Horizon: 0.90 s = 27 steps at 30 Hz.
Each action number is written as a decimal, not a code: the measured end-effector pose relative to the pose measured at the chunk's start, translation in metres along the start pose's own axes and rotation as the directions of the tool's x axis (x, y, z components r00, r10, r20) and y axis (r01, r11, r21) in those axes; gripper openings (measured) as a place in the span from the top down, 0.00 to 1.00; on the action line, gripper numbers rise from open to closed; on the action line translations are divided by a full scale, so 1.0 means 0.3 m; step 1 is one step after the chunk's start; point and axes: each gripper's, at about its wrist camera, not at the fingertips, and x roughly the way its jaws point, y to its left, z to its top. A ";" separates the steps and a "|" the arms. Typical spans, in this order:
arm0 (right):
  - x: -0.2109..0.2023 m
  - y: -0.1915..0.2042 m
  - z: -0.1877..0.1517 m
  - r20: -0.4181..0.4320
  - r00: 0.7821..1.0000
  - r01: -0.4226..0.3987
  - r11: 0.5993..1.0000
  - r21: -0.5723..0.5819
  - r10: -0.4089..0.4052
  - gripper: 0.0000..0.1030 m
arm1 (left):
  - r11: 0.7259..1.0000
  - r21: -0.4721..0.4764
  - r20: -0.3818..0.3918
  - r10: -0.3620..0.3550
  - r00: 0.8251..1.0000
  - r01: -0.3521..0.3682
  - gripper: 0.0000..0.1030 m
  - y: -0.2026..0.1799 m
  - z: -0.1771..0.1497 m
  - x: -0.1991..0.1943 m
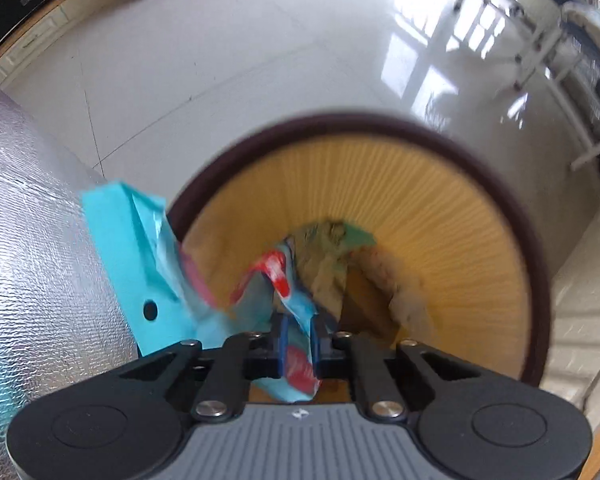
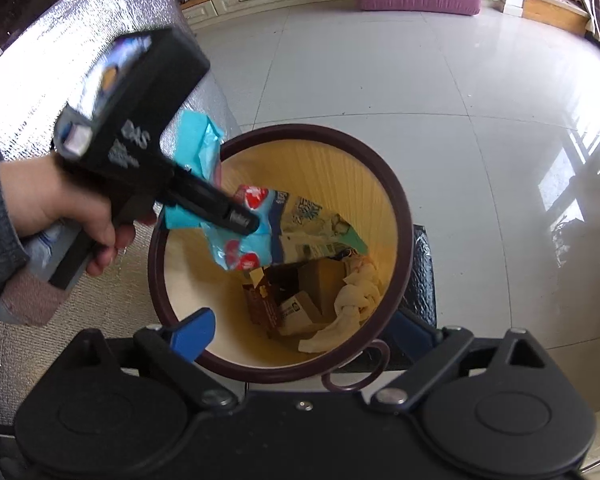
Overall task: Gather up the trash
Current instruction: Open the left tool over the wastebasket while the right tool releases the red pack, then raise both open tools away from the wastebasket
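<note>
Between the pressed-together jaws of the left gripper [image 1: 298,344] sits a crumpled blue and red wrapper [image 1: 296,304], pinched near its middle and spilling forward over the mouth of the yellow bin [image 1: 440,200]. Beyond the fingertips, at the bin's bottom, lie a printed green-edged packet [image 2: 320,228], brown cardboard scraps [image 2: 276,300] and wadded white paper [image 2: 356,300]. The right gripper [image 2: 300,332] holds nothing, its blue-padded jaws spread wide on either side of the bin's dark rim [image 2: 404,200]. Left of both jaws lies silver foil sheeting [image 1: 32,216].
</note>
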 end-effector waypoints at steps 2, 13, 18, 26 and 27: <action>-0.005 0.000 0.004 0.006 1.000 -0.006 1.000 0.001 0.006 0.07 | 0.999 0.030 -0.005 0.018 1.000 -0.018 0.88 -0.013 -0.006 0.041; -0.008 -0.011 0.002 0.006 1.000 -0.021 1.000 -0.004 0.021 0.07 | 0.988 0.130 -0.002 0.083 0.997 -0.082 0.89 -0.036 0.009 0.180; -0.005 -0.011 -0.010 0.000 1.000 -0.025 1.000 -0.016 0.025 0.07 | 1.000 -0.010 0.071 0.016 0.997 -0.015 0.30 0.001 0.019 0.097; -0.015 0.005 -0.012 0.025 1.000 0.006 0.999 -0.047 -0.005 0.01 | 0.988 -0.152 0.114 -0.008 0.993 0.026 0.00 0.034 -0.019 -0.084; -0.017 0.006 -0.013 0.028 1.000 0.013 0.999 -0.051 -0.012 0.01 | 0.984 -0.175 0.119 -0.011 0.993 0.032 0.00 0.042 -0.030 -0.110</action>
